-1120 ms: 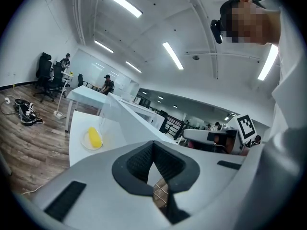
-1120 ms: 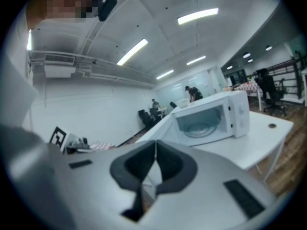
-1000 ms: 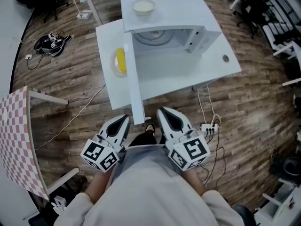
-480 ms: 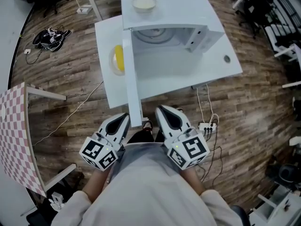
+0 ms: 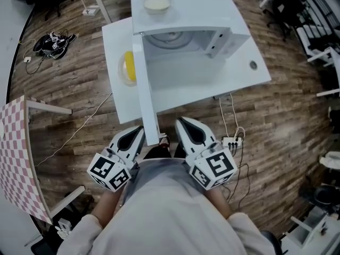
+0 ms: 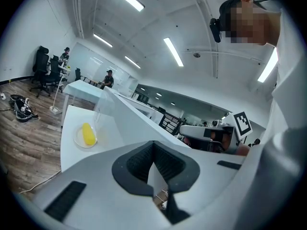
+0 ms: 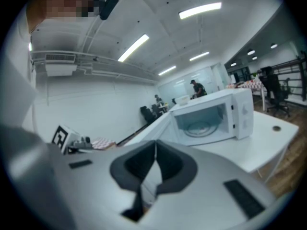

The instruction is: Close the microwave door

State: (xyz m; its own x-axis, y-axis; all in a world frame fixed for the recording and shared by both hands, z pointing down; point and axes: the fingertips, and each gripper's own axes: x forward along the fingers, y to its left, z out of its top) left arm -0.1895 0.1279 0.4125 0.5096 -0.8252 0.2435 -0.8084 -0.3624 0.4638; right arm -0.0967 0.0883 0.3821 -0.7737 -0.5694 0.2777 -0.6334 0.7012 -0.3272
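— The jaws?
— They are pressed together on the left gripper [image 5: 138, 132] and the right gripper [image 5: 184, 125]; nothing is held.
— The microwave door [image 5: 145, 89]?
— It is swung open, its end seen between both grippers. A plate [image 6: 77, 138] is shown in the left gripper view, not the right.

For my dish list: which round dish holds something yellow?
The pale plate on the white table, left of the open microwave door; the cream bowl atop the white microwave shows none.
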